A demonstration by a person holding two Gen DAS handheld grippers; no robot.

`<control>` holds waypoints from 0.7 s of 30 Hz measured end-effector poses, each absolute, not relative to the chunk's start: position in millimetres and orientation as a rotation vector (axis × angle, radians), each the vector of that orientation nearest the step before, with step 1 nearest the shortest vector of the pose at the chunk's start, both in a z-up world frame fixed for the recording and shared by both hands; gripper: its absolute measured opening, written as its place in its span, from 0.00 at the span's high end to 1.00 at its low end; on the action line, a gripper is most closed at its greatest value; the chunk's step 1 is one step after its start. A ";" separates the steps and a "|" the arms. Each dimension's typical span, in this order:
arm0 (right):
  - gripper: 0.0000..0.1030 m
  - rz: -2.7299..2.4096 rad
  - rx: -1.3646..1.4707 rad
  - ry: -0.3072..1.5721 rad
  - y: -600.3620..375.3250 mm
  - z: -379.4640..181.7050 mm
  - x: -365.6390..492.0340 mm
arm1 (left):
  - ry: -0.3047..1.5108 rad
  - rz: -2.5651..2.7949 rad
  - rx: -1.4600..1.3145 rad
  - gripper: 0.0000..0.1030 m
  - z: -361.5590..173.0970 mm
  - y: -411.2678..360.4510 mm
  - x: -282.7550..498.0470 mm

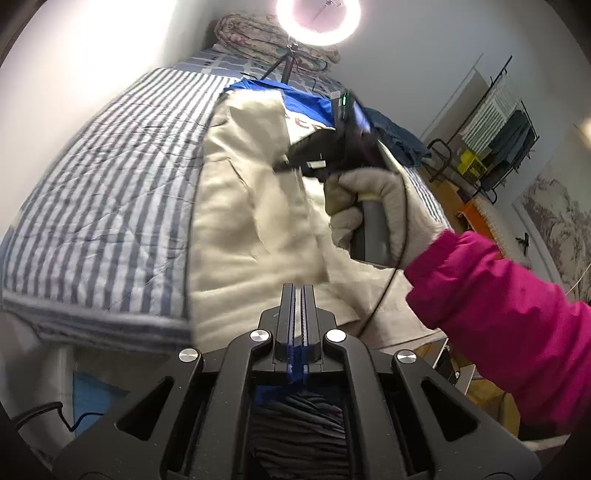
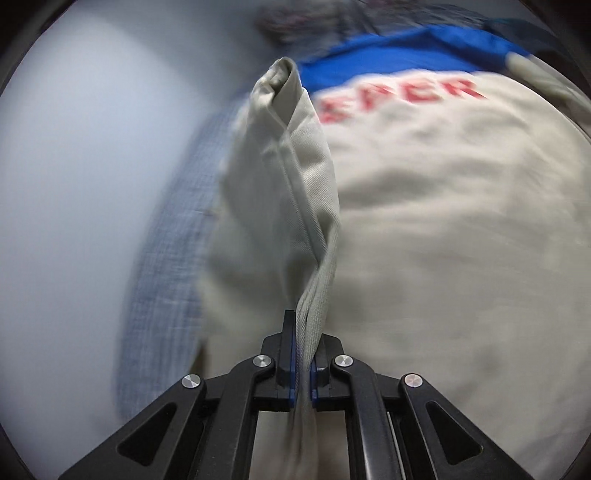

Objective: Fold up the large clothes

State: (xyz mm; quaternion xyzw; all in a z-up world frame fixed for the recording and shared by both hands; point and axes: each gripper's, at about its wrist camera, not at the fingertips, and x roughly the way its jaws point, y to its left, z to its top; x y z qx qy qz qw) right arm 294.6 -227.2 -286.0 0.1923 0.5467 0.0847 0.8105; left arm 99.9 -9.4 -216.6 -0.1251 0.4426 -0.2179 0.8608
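Nearest you, your right gripper [image 2: 303, 354] is clamped on a bunched fold of the cream garment [image 2: 424, 229]; the ribbed edge of the cloth runs straight down between the blue pads, and the pinched part stands up ahead of the jaws as a tall ridge. Keep that bite firm and carry the fold over in one smooth arc, because the blur suggests the cloth is swinging and a jerk could pull the seam out of the pads. Your left gripper [image 1: 298, 295] has its jaws pressed together with no cloth of the cream garment visible between the tips; something blue shows low between the pads, and I cannot tell what it is. Judging from this, the left is free, so use it to pin or smooth the near hem while the right lays its fold.

Further out, the garment lies spread along the bed [image 1: 110, 177], on the striped cover, with its blue yoke [image 2: 388, 55] and red lettering [image 2: 406, 94] at the far end. Aim to land the lifted edge parallel to the garment's long side, short of the lettering. Your gloved right hand [image 1: 369, 206] works above the middle of the cloth. Beyond the collar, a ring light [image 1: 318, 20] stands on the bed; keep the swing low enough to miss its stand.
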 end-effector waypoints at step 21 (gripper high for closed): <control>0.66 0.373 0.488 1.302 -232.6 -297.1 134.6 | 1.133 -0.381 -0.499 0.65 -298.2 37.3 124.6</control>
